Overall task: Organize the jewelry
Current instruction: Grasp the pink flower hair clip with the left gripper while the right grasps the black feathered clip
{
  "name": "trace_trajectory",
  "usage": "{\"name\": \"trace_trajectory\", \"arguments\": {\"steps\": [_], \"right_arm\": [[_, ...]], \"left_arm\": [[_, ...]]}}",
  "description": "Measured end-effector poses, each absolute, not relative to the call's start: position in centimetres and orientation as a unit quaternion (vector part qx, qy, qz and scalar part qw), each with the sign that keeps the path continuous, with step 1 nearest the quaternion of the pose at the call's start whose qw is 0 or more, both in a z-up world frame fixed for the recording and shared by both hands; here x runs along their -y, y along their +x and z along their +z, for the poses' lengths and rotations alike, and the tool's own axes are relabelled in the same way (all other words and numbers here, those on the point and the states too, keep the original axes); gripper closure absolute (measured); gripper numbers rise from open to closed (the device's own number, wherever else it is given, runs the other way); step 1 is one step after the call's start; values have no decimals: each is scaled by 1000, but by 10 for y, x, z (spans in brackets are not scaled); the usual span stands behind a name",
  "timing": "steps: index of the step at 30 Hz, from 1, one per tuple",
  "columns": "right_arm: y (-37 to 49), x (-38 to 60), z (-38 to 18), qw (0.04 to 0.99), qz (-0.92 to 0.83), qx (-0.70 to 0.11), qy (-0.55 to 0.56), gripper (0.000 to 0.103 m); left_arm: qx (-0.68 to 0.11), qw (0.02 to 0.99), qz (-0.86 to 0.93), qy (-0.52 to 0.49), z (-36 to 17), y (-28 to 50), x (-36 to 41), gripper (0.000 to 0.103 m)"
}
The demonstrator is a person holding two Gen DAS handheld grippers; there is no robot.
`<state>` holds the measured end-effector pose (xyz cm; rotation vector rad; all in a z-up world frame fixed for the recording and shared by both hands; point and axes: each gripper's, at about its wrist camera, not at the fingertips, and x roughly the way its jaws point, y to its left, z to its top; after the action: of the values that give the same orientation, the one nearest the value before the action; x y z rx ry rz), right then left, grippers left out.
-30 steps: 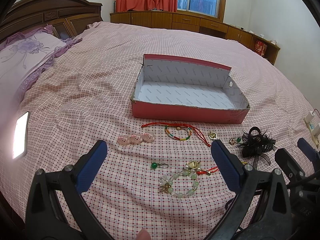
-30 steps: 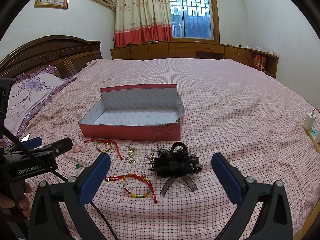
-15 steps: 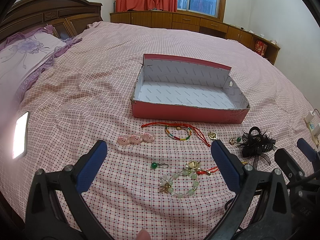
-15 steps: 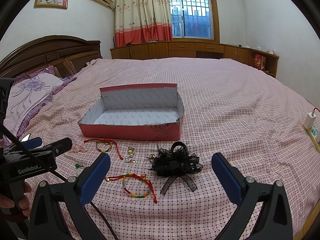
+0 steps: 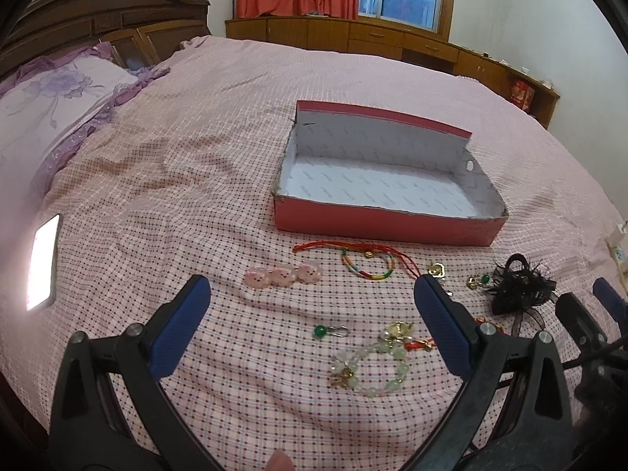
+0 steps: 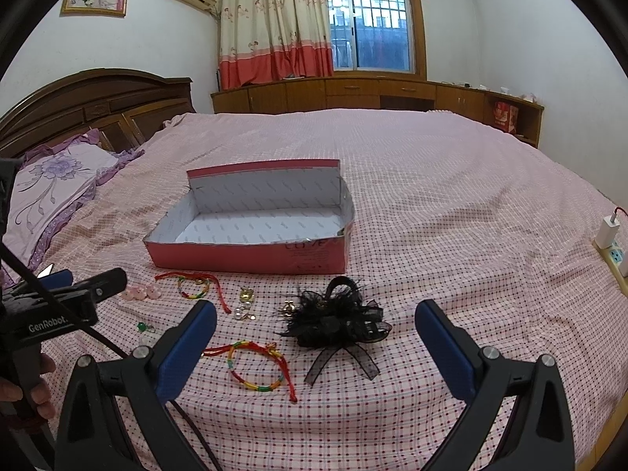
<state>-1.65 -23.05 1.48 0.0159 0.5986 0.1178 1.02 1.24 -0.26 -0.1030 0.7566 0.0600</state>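
An open red box (image 5: 384,221) with a white inside stands on the pink checked bed; it also shows in the right wrist view (image 6: 251,257). Jewelry lies in front of it: a pink pig hair clip (image 5: 282,274), a red cord with a rainbow bracelet (image 5: 369,263), a green bead charm (image 5: 329,331), a pale bead bracelet (image 5: 369,365), a black feather hair bow (image 6: 337,320), a second rainbow bracelet (image 6: 257,367), small gold pieces (image 6: 245,306). My left gripper (image 5: 310,325) is open above the bead charm. My right gripper (image 6: 316,347) is open around the bow's ribbon end.
A lit phone (image 5: 43,261) lies on the bed at the left. A pillow (image 5: 43,110) and wooden headboard (image 6: 90,106) are far left. A power strip with a charger (image 6: 610,243) sits at the bed's right edge. Cabinets line the far wall.
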Motion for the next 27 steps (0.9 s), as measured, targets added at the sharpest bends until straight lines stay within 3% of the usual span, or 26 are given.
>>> {"name": "trace_trajectory", "arguments": {"steps": [5,9,12,27], "right_arm": [[-7,238,10,951,51,-304,12,0],[2,246,5,948,46,-313,18,0],[12,250,-3,943,48,-328,18,0],[51,253,-32,924,55,-377,37,0]], "left_arm": [[-383,921,35,-54,-11,21,-24,8],[-413,907,36,-72,-24,35,-39,23],[-433,897,33,-78,-36,43,-46,28],[-463,883,24,-71,-73,80,-41,28]]}}
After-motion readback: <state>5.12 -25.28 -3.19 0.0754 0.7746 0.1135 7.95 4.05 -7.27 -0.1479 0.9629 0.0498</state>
